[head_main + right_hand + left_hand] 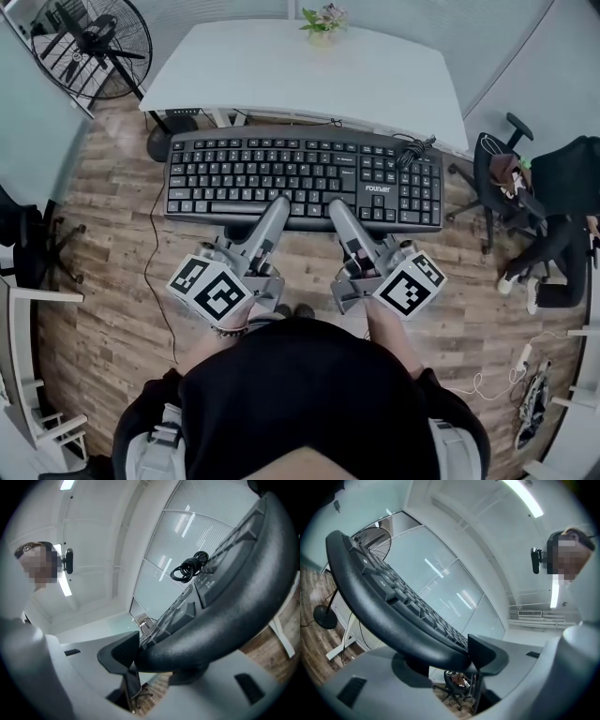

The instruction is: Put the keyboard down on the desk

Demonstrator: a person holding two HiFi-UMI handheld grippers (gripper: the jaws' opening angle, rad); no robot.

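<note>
Left gripper (pixel 278 206): clamped on keyboard (pixel 305 176) near edge, centre frame; lower jaw hidden beneath.
Right gripper (pixel 337 207): clamped on same edge, just right.
Keyboard: held over floor (pixel 112 309), below desk (pixel 309 75) in frame; underside hidden.

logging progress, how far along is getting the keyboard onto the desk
Done: the black keyboard is lifted, with the left gripper and right gripper each clamped on its near edge. In hand: it is held in the air above the wooden floor, just short of the white desk. Left: carry it over the desk, set it down, release.
</note>
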